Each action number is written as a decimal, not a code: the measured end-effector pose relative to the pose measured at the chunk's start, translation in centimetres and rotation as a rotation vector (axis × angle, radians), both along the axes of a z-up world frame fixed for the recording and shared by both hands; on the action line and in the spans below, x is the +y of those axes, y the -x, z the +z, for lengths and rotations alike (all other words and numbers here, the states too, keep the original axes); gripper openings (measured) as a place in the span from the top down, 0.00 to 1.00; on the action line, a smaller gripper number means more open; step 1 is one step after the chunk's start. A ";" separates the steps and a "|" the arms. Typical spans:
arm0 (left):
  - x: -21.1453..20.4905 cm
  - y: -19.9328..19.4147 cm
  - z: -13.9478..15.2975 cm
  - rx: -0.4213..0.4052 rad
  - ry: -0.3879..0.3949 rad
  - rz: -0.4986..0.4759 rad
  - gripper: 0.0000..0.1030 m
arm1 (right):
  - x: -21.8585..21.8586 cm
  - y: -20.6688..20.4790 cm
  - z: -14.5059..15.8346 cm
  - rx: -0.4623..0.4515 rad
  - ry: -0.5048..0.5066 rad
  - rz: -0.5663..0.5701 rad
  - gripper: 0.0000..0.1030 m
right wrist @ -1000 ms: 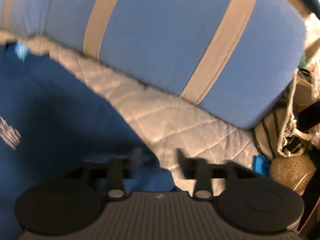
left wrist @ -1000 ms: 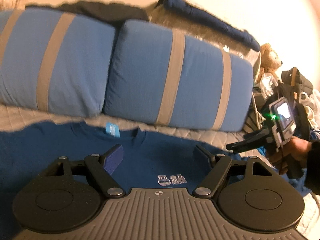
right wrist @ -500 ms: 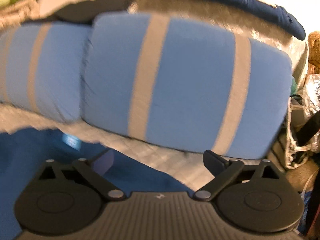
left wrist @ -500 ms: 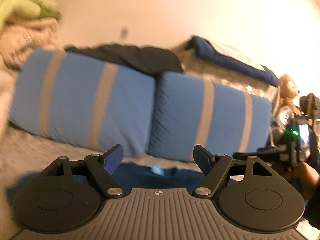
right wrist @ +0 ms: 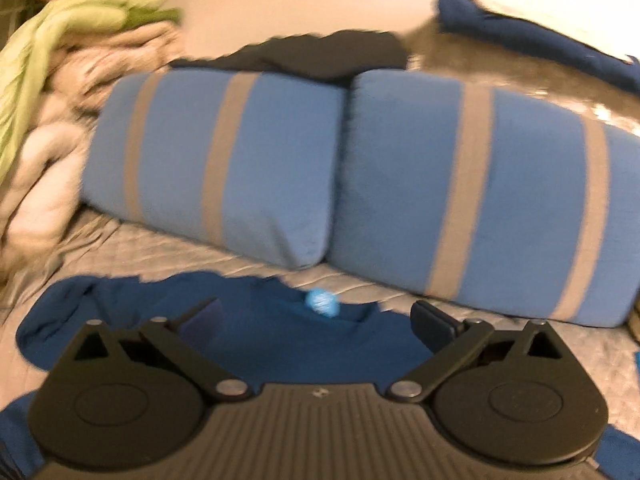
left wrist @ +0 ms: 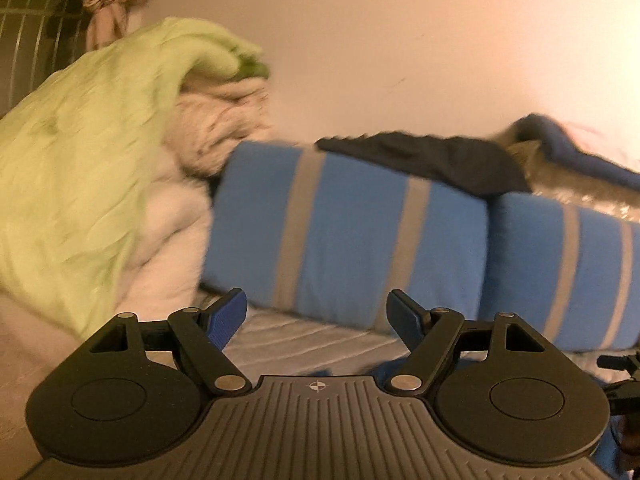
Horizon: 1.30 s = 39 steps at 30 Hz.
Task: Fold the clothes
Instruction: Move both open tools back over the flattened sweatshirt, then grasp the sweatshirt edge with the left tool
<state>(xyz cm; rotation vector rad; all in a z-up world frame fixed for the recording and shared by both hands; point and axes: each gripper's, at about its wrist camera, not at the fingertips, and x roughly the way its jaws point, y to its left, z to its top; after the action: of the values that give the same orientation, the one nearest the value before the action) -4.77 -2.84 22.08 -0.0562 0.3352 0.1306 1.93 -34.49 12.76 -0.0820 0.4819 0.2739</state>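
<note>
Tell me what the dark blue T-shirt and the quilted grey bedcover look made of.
Dark blue T-shirt: soft matte knit, probably cotton jersey; it lies limp with rumpled edges. Quilted grey bedcover: stitched padded fabric with a slight sheen, fibre unclear.

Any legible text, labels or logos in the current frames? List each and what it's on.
None readable.
Light blue neck label inside the collar of the blue T-shirt: print blurred, unreadable.
Left gripper and right gripper bodies: only a small crosshair mark, no letters.
</note>
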 end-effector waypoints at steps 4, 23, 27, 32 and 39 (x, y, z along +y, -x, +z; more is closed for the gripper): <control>2.6 0.8 -1.5 0.015 0.024 0.055 0.25 | 3.3 -0.4 -2.6 0.041 -0.005 0.049 0.00; 7.9 -3.5 -13.3 0.172 0.126 0.080 0.26 | 0.5 3.5 -7.2 0.153 -0.331 0.206 0.00; 6.1 -4.9 -13.5 0.159 0.021 0.041 0.26 | -0.1 2.7 -7.3 0.191 -0.409 0.171 0.00; 3.2 -7.6 -13.7 0.157 -0.122 -0.043 0.31 | -1.2 2.0 -7.7 0.232 -0.517 0.160 0.00; -0.6 -12.2 -15.6 0.287 -0.281 -0.189 0.54 | -1.9 1.4 -7.8 0.256 -0.615 0.184 0.00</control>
<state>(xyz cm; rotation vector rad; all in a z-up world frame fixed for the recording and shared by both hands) 7.46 -3.48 6.44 0.2741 0.6036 -0.0032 0.54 -36.41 4.95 0.5159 0.6263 0.6066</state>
